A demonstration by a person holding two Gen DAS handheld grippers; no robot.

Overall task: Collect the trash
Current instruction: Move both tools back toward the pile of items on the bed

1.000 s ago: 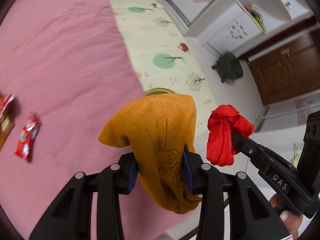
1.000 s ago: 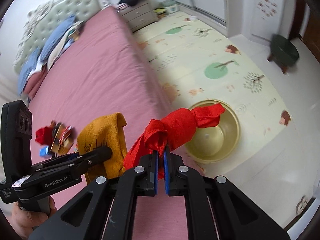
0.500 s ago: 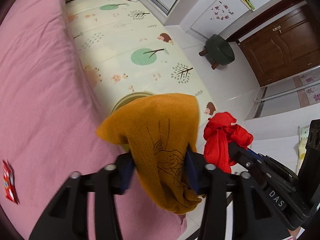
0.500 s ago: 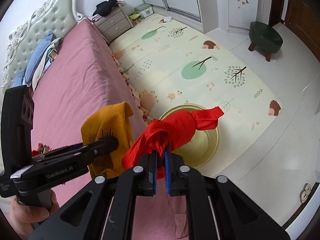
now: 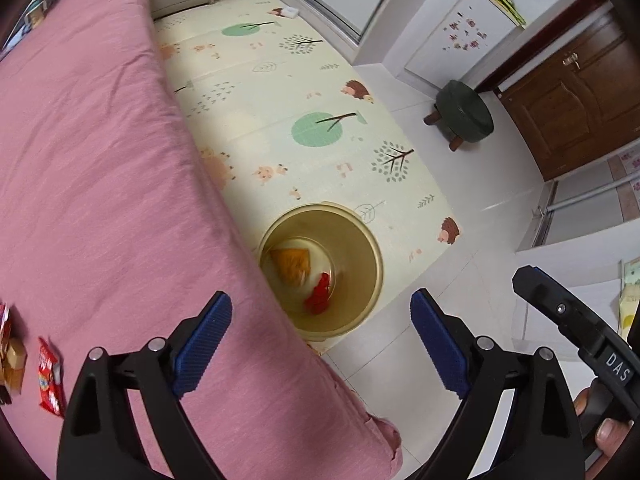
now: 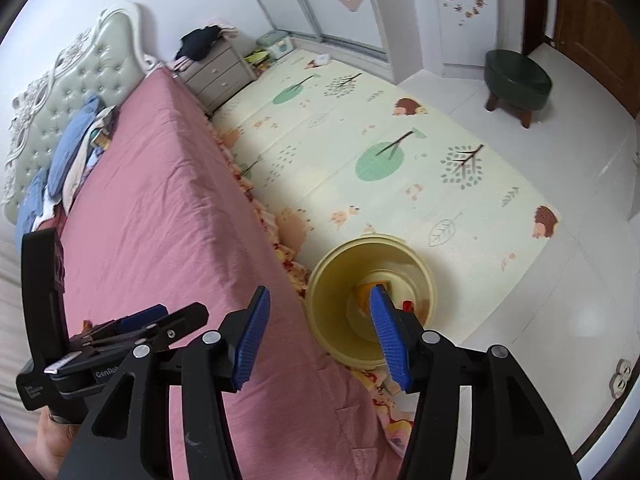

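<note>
A pink bed (image 5: 92,184) fills the left of both wrist views, its near corner and long edge running between the grippers and the floor; a cream play mat (image 5: 288,120) printed with trees and hedgehogs lies alongside it, and beyond that stand a dark green stool (image 5: 464,114), a grey nightstand (image 6: 218,74) and a brown door (image 5: 576,92). A yellow bucket (image 5: 360,248) sits on the mat's near end, tight against the side of the bed, whose edge crosses its left rim in the left wrist view. At the bucket's bottom lie an orange cloth (image 5: 292,264) and, just beside it toward the near wall, a bunched red cloth (image 5: 318,296); they look to be touching, though they are too small to be sure. In the right wrist view one blue pad covers most of both, leaving only slivers of orange and red. The left gripper (image 5: 320,344) has just been opening and its jaws now stand wide apart with nothing between them, framing the bucket. The right gripper (image 6: 316,340) has also just been opening, its jaws parted and bare. On the bed at the far left edge lie a red snack wrapper (image 5: 50,380) and other small packets (image 5: 12,356), well apart from the bucket. A hand (image 5: 604,424) grips the right gripper's handle at the lower right.
</note>
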